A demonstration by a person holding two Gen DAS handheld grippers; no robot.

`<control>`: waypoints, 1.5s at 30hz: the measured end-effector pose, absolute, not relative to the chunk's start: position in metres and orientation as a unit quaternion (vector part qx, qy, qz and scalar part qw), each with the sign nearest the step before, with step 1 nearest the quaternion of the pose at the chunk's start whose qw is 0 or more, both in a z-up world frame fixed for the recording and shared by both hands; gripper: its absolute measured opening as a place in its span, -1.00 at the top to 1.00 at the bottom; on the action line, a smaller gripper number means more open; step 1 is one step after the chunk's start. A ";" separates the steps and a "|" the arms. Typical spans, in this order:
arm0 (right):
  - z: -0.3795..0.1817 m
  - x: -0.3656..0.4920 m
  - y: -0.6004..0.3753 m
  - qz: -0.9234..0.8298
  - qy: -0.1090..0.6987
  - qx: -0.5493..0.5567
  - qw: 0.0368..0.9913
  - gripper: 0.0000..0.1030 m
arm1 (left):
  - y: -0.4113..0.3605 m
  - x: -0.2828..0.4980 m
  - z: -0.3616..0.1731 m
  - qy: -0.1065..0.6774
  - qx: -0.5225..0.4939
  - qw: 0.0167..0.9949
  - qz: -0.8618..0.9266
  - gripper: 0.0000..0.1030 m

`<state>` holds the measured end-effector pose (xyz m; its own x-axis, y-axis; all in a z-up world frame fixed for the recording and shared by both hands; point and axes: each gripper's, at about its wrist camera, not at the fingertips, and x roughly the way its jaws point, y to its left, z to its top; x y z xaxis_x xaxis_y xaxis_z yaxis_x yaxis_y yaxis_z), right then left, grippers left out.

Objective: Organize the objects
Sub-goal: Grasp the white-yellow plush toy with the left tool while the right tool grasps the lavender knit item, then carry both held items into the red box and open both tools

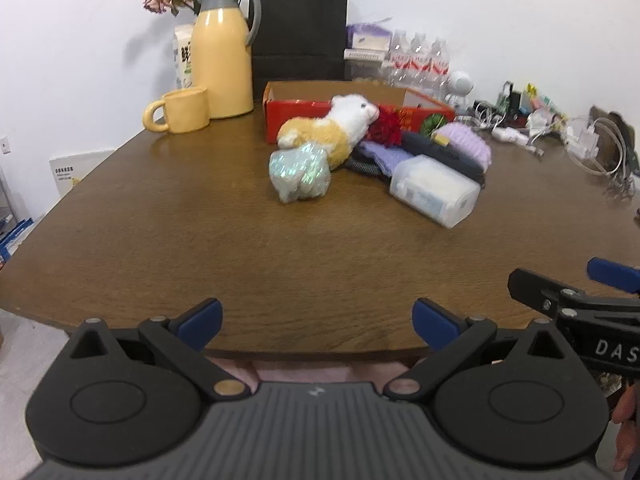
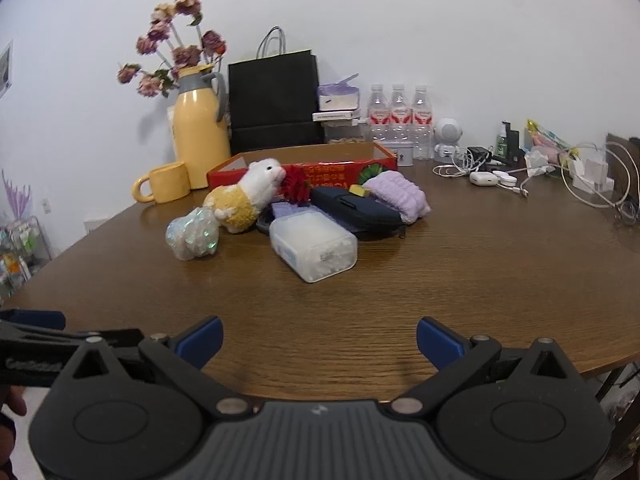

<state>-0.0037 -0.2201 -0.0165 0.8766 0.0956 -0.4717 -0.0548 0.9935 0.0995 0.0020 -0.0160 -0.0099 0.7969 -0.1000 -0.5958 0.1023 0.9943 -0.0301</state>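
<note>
The left gripper (image 1: 318,322) is being held spread wide over the near edge of the wooden table (image 1: 160,216), with nothing between its blue pads. The right gripper (image 2: 319,340) is likewise being held wide apart and empty, just beside the left one, well short of the red cardboard box (image 2: 320,168).

Nothing is being carried, and no item can be seen lying inside the box, though its floor is hidden. All the loose things are being left in a heap against the box's front wall: the plush alpaca (image 2: 248,196) leaning on it, the iridescent wrapped bundle (image 2: 193,234) nearer than the alpaca, the clear plastic container (image 2: 314,246) nearest of all, the dark zip case (image 2: 356,210) and the lilac knit piece (image 2: 400,194) close before the box. The sorting is judged as barely begun; every item is awaiting placing.
</note>
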 end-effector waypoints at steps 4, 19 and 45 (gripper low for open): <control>-0.023 -0.003 -0.228 0.051 0.233 0.058 0.969 -1.00 | -0.018 -0.002 -0.011 0.276 0.007 0.959 -0.068 -1.00; -0.014 0.078 -0.240 0.053 0.225 -0.018 0.973 -0.96 | -0.014 0.093 0.002 0.253 0.020 0.967 -0.035 -1.00; -0.013 0.293 -0.321 0.053 0.266 -0.004 0.962 0.57 | 0.031 0.329 -0.008 0.417 -0.207 0.883 -0.056 0.01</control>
